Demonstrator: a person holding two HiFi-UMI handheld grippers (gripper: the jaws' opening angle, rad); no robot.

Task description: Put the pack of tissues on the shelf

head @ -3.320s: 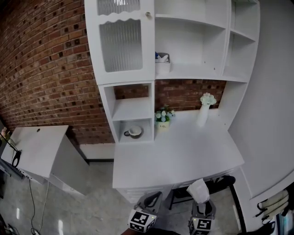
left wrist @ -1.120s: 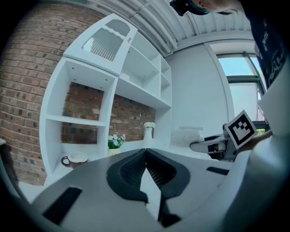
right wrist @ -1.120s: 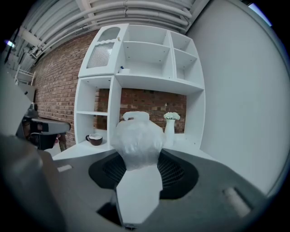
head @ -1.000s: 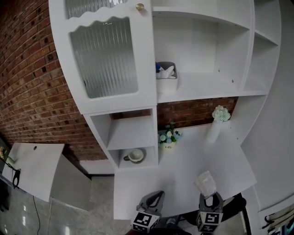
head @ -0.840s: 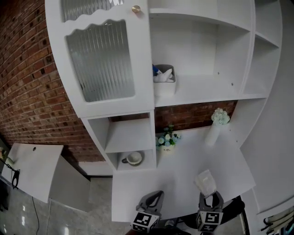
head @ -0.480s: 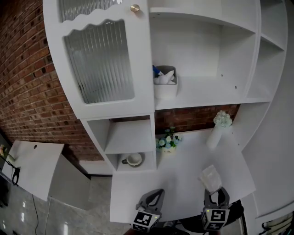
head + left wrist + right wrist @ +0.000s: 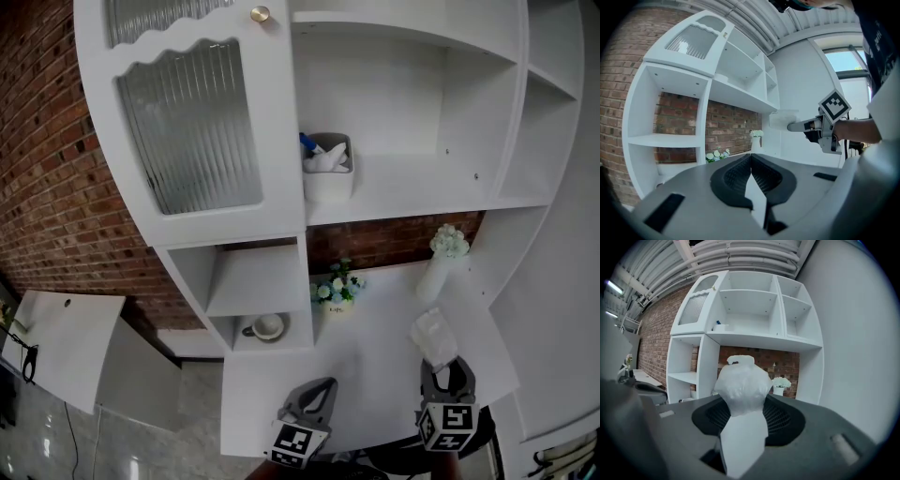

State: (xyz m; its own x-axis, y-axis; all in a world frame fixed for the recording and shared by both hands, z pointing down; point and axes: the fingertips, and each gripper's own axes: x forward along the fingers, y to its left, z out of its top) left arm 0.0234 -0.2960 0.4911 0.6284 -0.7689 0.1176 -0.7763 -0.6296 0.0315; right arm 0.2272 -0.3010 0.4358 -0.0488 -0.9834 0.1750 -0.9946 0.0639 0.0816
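Note:
The white pack of tissues (image 7: pixel 433 337) sticks up out of my right gripper (image 7: pixel 442 366), whose jaws are shut on its lower part; it hangs over the right side of the white desk (image 7: pixel 375 352). In the right gripper view the pack (image 7: pixel 742 379) stands between the jaws (image 7: pixel 743 405), below the wide open shelf (image 7: pixel 754 336). That shelf (image 7: pixel 412 187) lies higher up in the cabinet. My left gripper (image 7: pixel 322 386) hovers at the desk's front edge, jaws closed together and empty (image 7: pixel 751 157). The left gripper view shows the right gripper (image 7: pixel 799 125) with the pack (image 7: pixel 782 119).
A white container (image 7: pixel 328 171) with small items stands at the shelf's left end. A vase of white flowers (image 7: pixel 439 255) and a small flower pot (image 7: pixel 334 291) stand at the desk's back. A bowl (image 7: pixel 267 326) sits in the lower cubby. A ribbed glass door (image 7: pixel 187 122) closes the left cabinet.
My right gripper has lifted the tissue pack and carried it farther over the desk toward the cabinet. The left gripper has edged forward a little. The cabinet looms closer.

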